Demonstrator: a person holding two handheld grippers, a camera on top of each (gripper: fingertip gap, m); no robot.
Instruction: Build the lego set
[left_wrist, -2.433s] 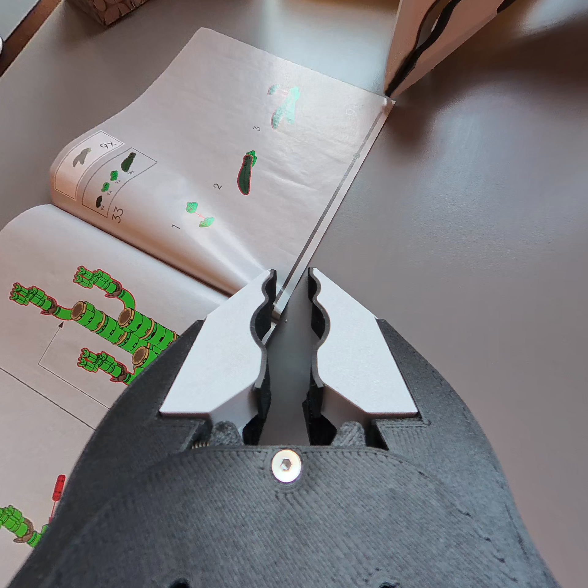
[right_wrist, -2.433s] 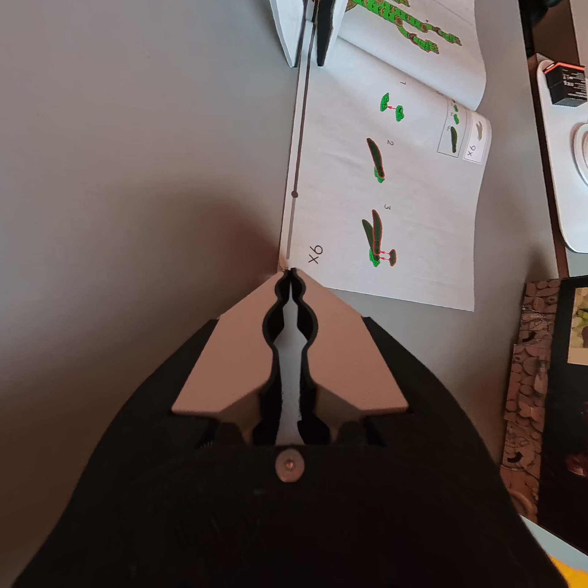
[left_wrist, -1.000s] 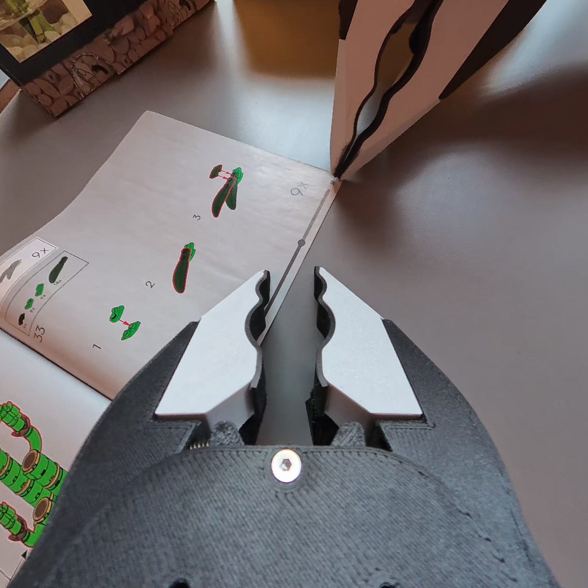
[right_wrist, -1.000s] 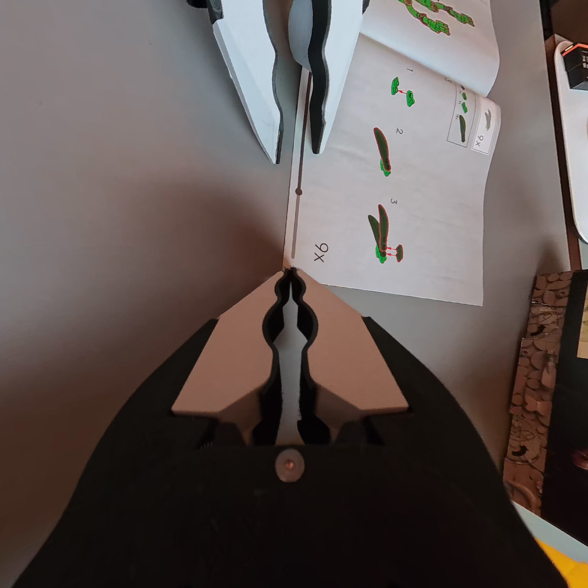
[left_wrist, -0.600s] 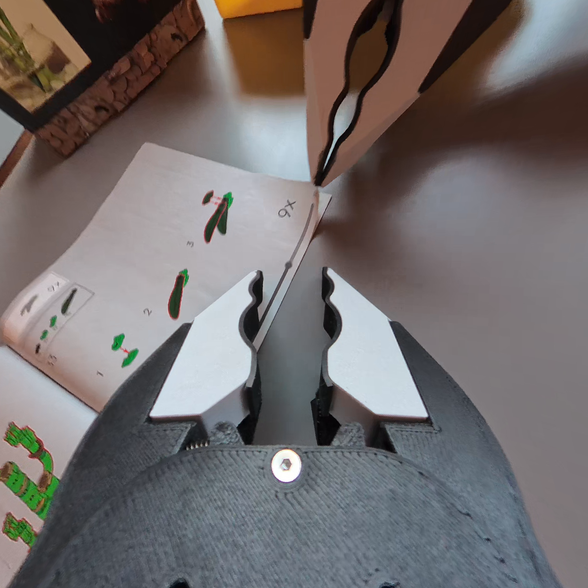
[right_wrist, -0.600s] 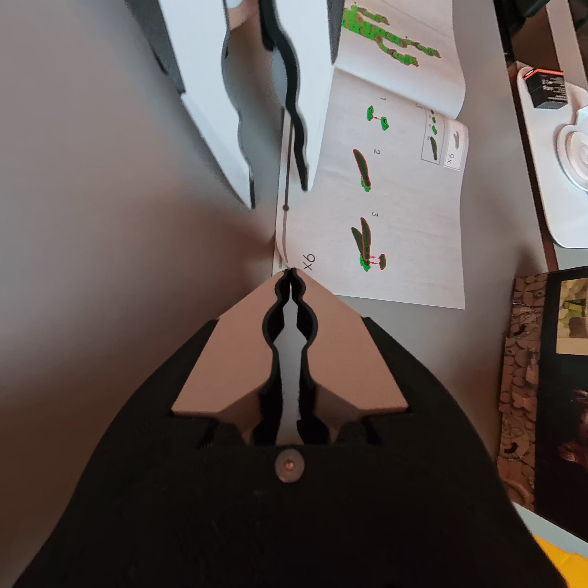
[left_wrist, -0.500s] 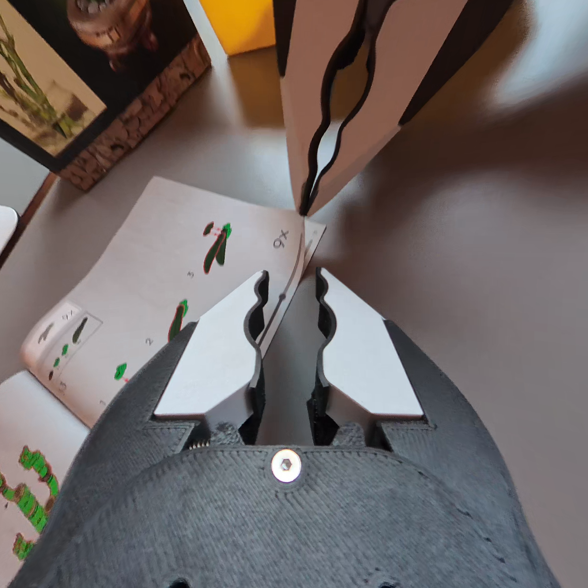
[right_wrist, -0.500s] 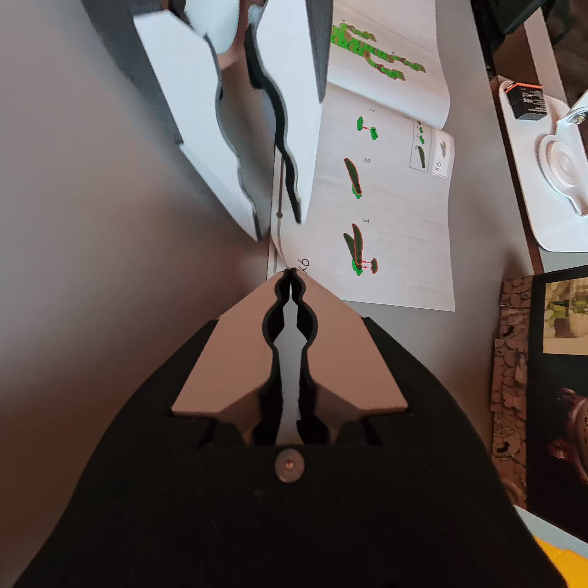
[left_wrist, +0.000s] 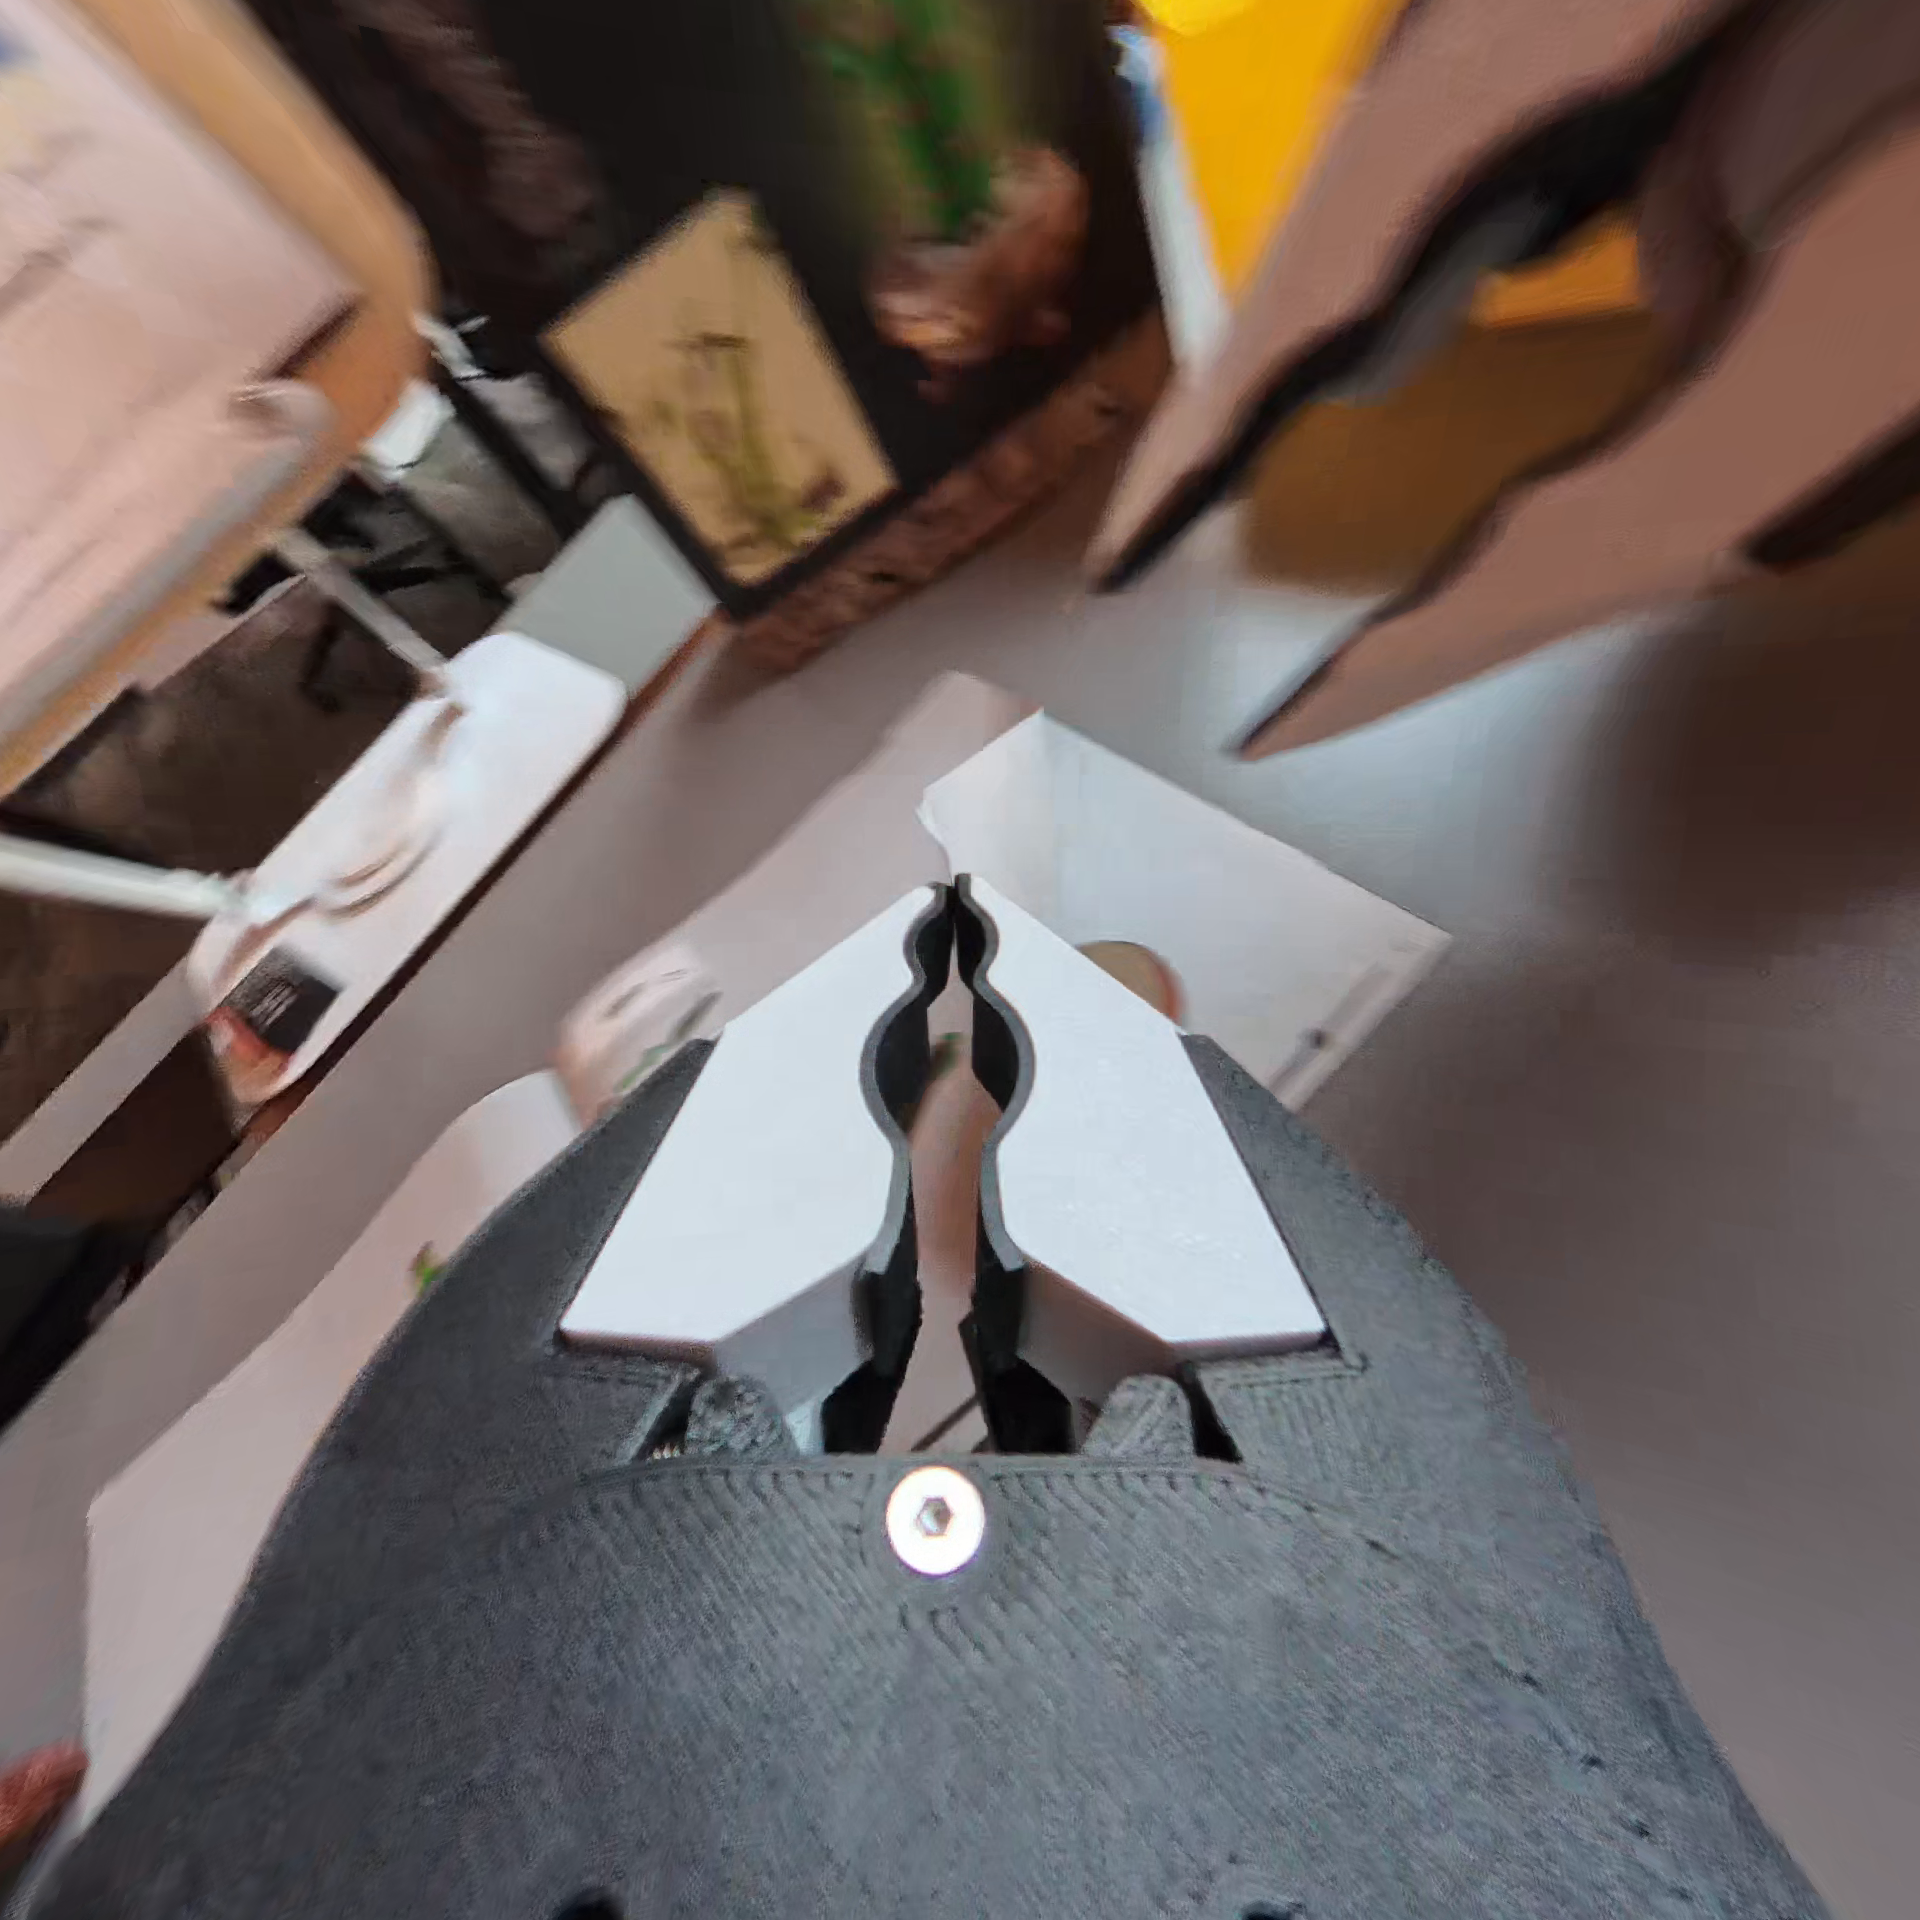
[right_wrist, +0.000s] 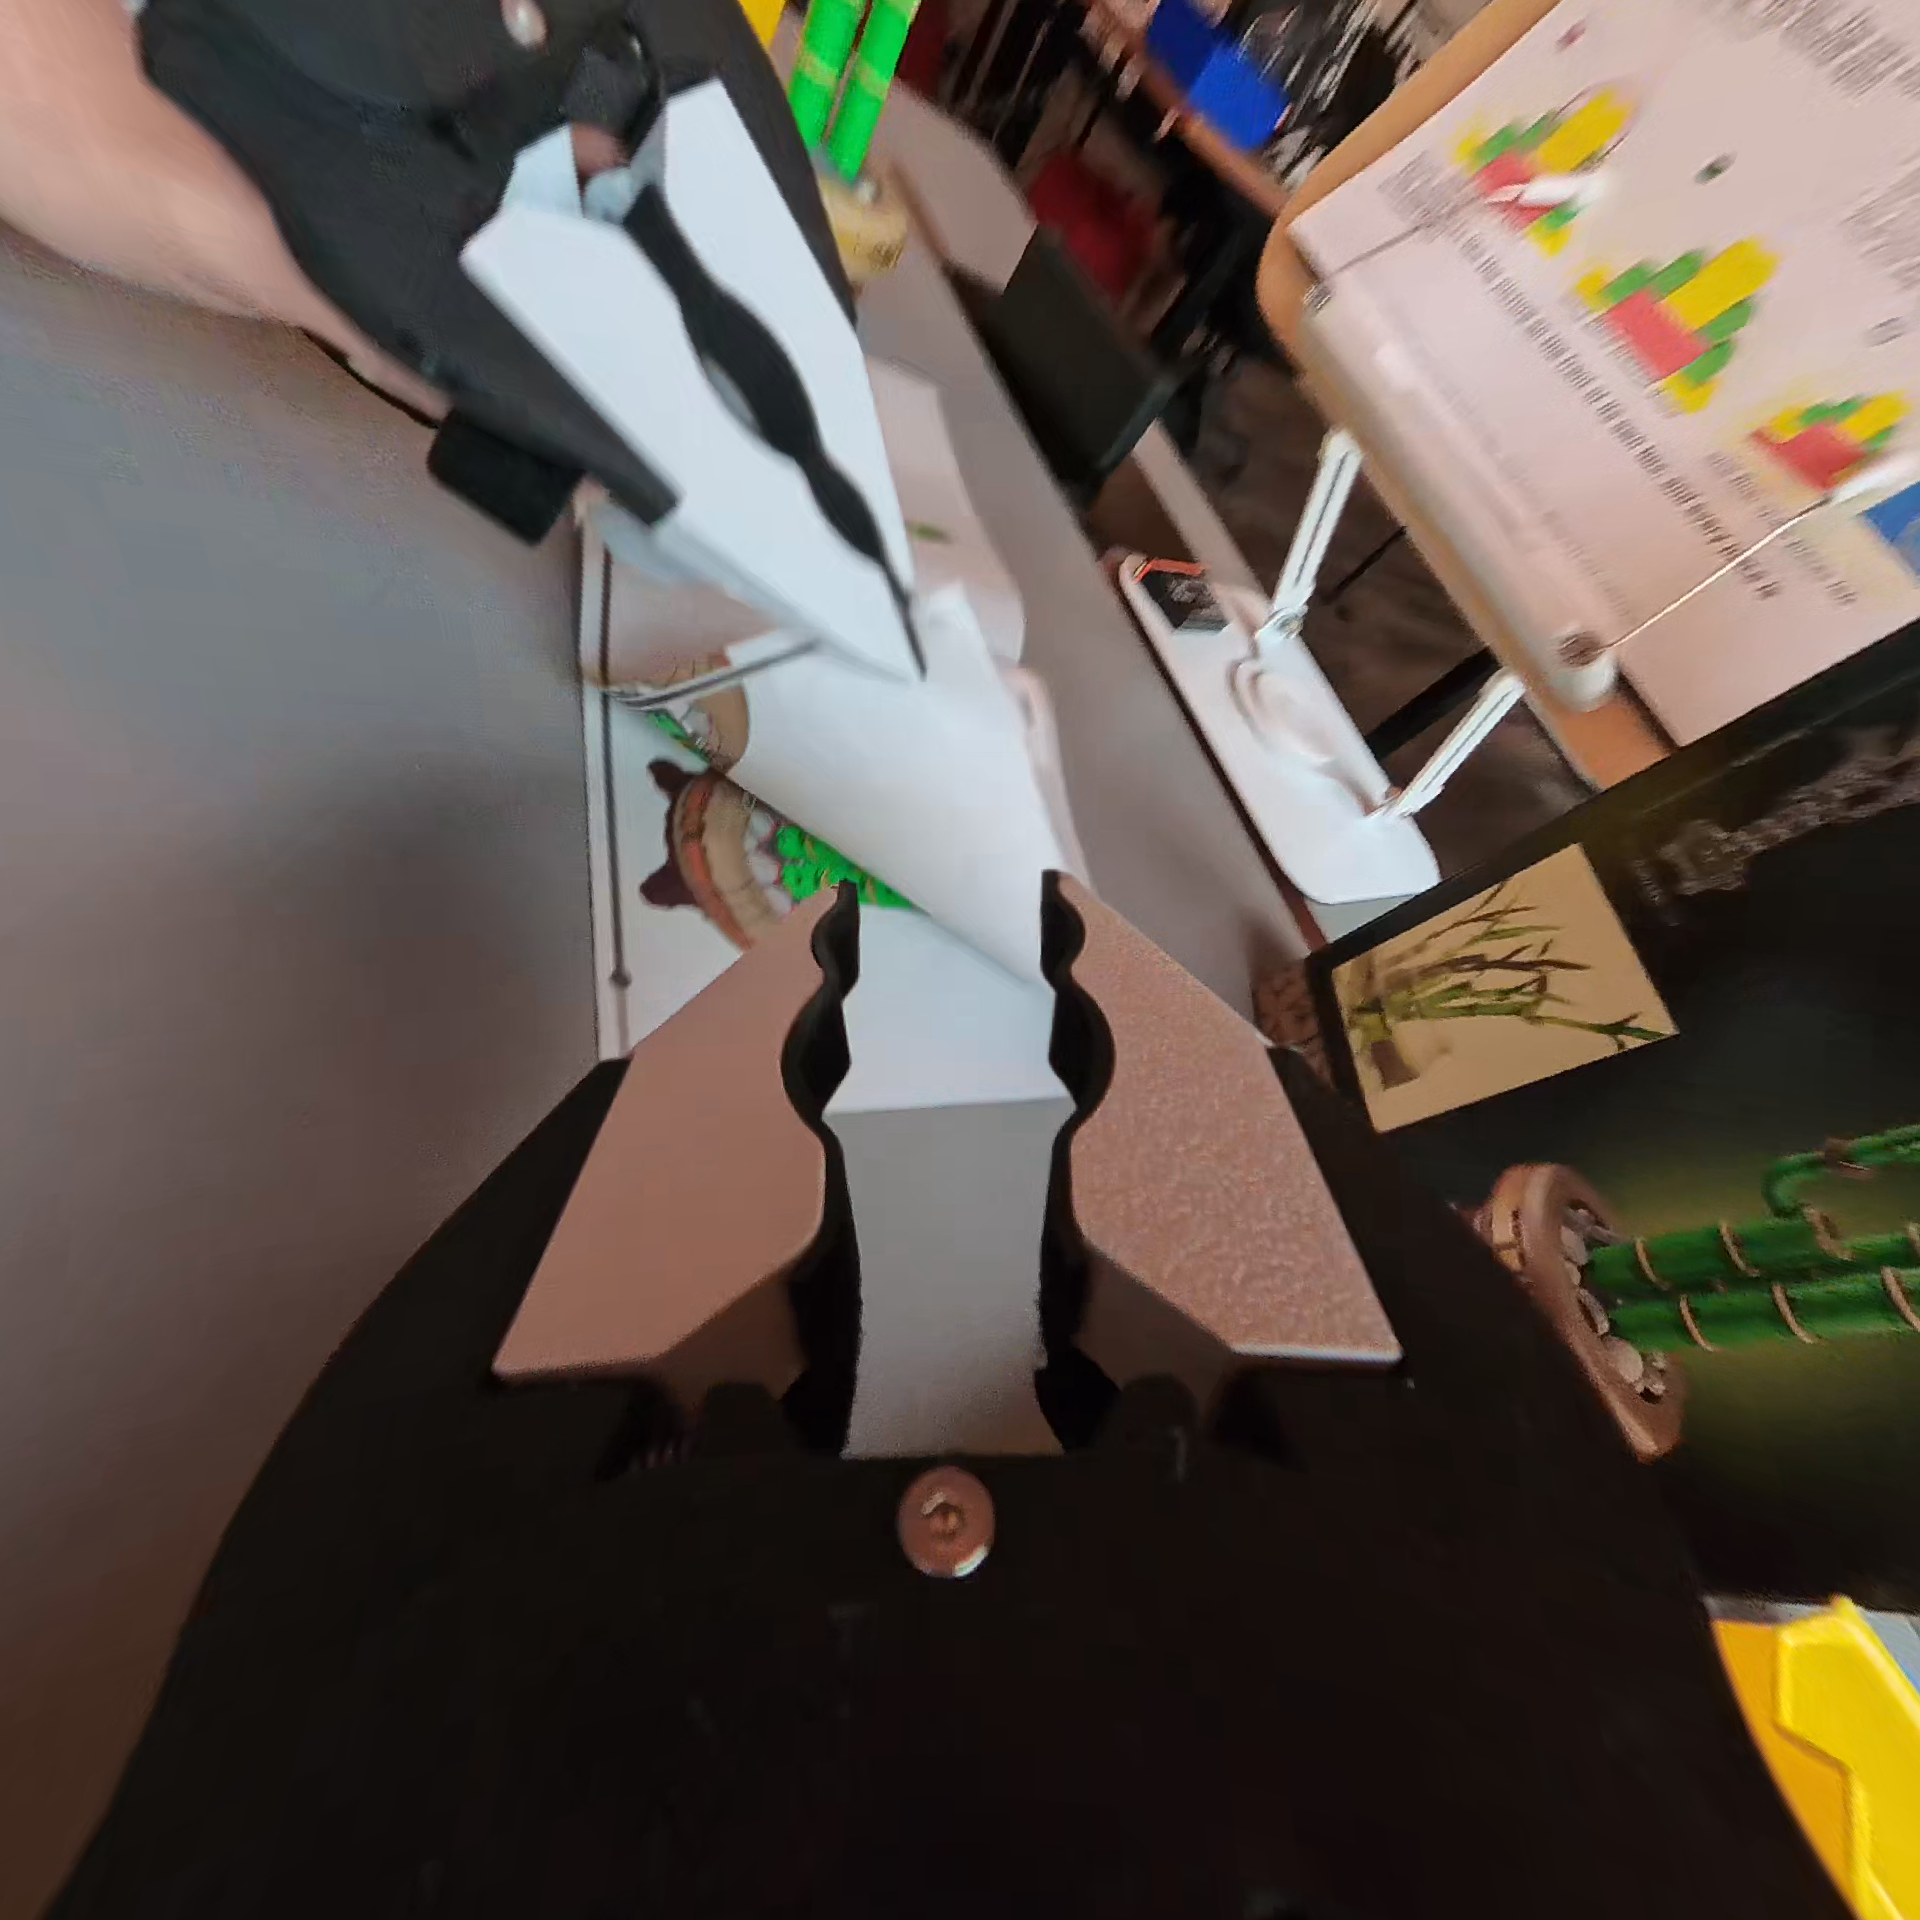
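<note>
The instruction booklet lies open on the grey table. My left gripper is shut on the edge of one white page and holds it lifted and curled over. The right wrist view shows the same grip, with the left gripper on the raised page. A picture of a brown pot with green pieces shows on the page beneath. My right gripper is open and empty, low over the booklet's near edge. It shows blurred at the upper right of the left wrist view.
The set's dark box stands to the right, and also shows in the left wrist view. A yellow bin is beside it. A white lamp base sits beyond the table edge. A green bamboo build stands behind the booklet. There is about 5 centimetres between the tips of the two grippers.
My left gripper has shut on the page edge and lifted it up and over. My right gripper has let go of the page corner, opened and drawn back. Both views have swung upward.
</note>
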